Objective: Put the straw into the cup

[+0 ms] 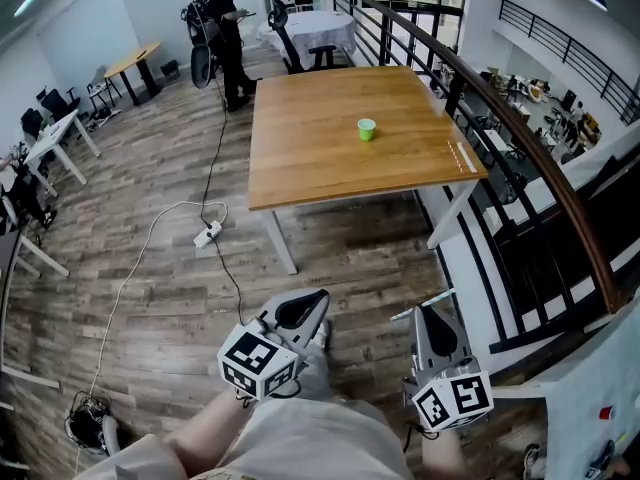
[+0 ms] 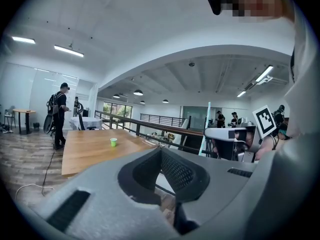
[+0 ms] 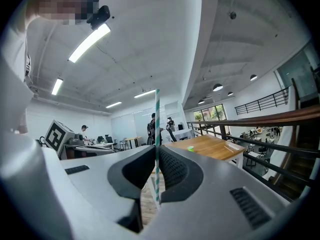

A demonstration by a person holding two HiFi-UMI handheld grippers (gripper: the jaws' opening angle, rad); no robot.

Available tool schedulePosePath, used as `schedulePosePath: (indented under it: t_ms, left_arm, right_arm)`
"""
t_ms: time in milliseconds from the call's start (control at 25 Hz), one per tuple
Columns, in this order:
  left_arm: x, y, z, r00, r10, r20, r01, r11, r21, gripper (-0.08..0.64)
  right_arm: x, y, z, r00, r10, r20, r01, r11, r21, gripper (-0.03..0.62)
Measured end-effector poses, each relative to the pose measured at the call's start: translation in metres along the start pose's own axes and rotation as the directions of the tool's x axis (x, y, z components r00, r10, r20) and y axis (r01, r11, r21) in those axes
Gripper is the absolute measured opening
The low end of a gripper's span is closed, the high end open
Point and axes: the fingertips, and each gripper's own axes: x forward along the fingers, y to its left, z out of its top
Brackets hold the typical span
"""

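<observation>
A small green cup [image 1: 366, 129] stands upright near the middle of a wooden table [image 1: 300, 158], several steps ahead of me. It also shows small in the left gripper view, cup [image 2: 113, 142], and in the right gripper view, cup [image 3: 190, 148]. My right gripper [image 1: 420, 308] [image 3: 156, 148] is shut on a thin green-and-white striped straw [image 3: 156, 134], which stands across its jaws. In the head view that straw [image 1: 425, 305] sticks out to both sides. My left gripper [image 1: 320, 298] [image 2: 161, 150] is shut with nothing in it. Both are held low, near my waist.
A dark railing [image 1: 520, 138] with a drop beyond runs along the right of the table. Thin pale sticks [image 1: 462, 156] lie at the table's right edge. A power strip [image 1: 207, 234] with cables lies on the wood floor. A person [image 1: 222, 33] stands at the table's far left.
</observation>
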Motion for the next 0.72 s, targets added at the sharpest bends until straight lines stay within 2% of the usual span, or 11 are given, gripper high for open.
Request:
schedulePosePath:
  t_ms: [360,720]
  left_arm:
    - [0.029,0.029,-0.013,1.0,-0.003,0.023,0.002,1.0,0.021,0.014]
    - [0.079,0.091,-0.015,1.0,-0.01,0.03,0.01,1.0,0.009,0.014]
  right_arm:
    - [0.032,-0.016,-0.019,1.0,-0.001,0.007,0.002,1.0,-0.026,0.035]
    - [0.101,-0.041,-0.029,1.0,-0.021,-0.018,0.02,0.999,-0.046,0.035]
